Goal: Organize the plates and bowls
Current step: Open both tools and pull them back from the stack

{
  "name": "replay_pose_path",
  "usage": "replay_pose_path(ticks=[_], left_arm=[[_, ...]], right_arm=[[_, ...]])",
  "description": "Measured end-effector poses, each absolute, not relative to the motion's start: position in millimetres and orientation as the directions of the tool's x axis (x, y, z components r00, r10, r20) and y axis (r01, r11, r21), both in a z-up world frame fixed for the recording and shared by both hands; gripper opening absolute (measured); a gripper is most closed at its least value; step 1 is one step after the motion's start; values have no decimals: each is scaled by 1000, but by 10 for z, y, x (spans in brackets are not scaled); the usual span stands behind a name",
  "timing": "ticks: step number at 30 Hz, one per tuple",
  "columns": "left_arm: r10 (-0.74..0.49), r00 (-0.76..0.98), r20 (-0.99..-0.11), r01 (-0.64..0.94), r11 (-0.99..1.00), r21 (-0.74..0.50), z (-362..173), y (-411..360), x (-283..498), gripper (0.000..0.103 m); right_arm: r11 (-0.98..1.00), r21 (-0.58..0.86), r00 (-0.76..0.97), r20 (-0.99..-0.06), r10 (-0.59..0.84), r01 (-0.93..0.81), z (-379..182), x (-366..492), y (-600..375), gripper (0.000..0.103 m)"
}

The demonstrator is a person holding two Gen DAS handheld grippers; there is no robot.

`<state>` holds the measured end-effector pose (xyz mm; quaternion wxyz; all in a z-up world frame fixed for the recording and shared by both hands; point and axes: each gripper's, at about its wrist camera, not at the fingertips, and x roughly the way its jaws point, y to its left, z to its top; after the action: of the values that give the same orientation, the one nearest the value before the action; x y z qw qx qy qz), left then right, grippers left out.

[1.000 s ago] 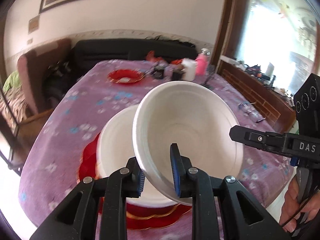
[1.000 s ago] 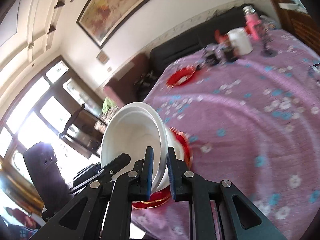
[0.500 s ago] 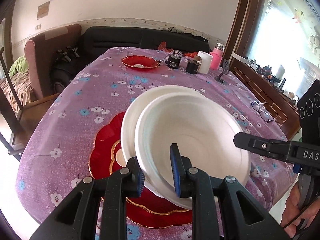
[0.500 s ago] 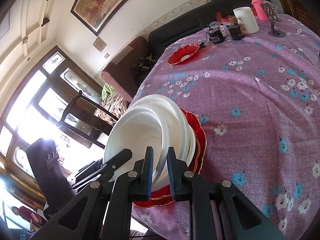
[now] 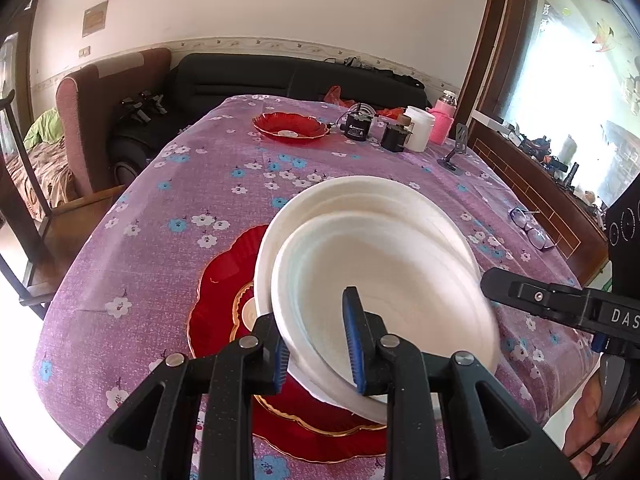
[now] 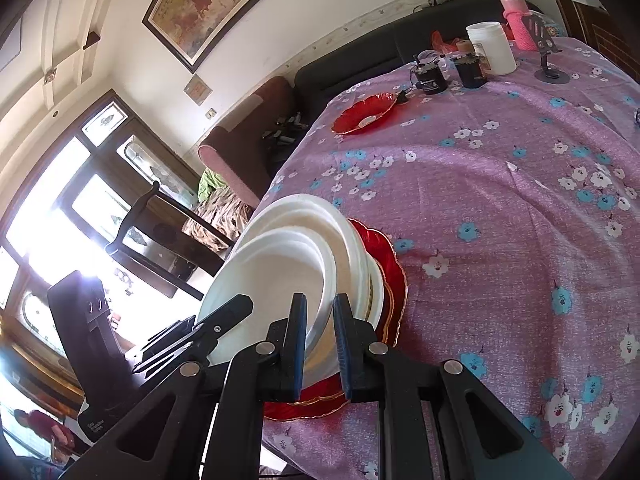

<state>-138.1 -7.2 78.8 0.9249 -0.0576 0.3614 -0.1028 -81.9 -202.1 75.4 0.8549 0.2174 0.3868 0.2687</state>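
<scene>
bowl [image 5: 384, 280] between both tools' pads

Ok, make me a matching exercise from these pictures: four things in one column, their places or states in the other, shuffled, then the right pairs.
Things:
1. top white bowl
2. large red plate
3. small red plate
4. eyeglasses

Places or states:
A. far end of the table, near the jars
B. held tilted by both claws
C. under the white bowls
D. by the table's edge, alone

Pairs: 1-B, 2-C, 3-A, 4-D
</scene>
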Motion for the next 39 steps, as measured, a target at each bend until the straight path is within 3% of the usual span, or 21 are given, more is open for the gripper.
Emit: replay_pose_path(ticks=[8,10,13,20,24,33,39], left_arm=[[-204,725,-658,139,979,-150,755,-129,-1328,25],[-204,727,-656,142,979,-146,753,-141,-1302,30],[-226,716,-661,148,974,-173,748,-138,-1292,52],[-197,739,-644,135,980,-146,820,-126,-1324,63],[-185,754,-630,125,982,-139,845,-110,-1331,75],[-197,776,-598,129,979,-156,938,-102,-1321,77],[-154,816,-557,85,985,-149,994,17,-1429,82]], right_arm=[[754,589,559,-534,634,-292,750,-844,-2064,16],[752,591,562,-531,634,-290,753,-850,-2085,16],[752,592,570,-525,632,-290,766,-865,-2120,16],[743,606,576,-511,638,-285,763,-870,-2195,16],[741,607,578,-508,639,-286,763,-887,-2214,16],[742,610,595,-496,632,-280,780,-948,-2280,16],[752,597,609,-494,620,-281,793,-990,-2300,29]])
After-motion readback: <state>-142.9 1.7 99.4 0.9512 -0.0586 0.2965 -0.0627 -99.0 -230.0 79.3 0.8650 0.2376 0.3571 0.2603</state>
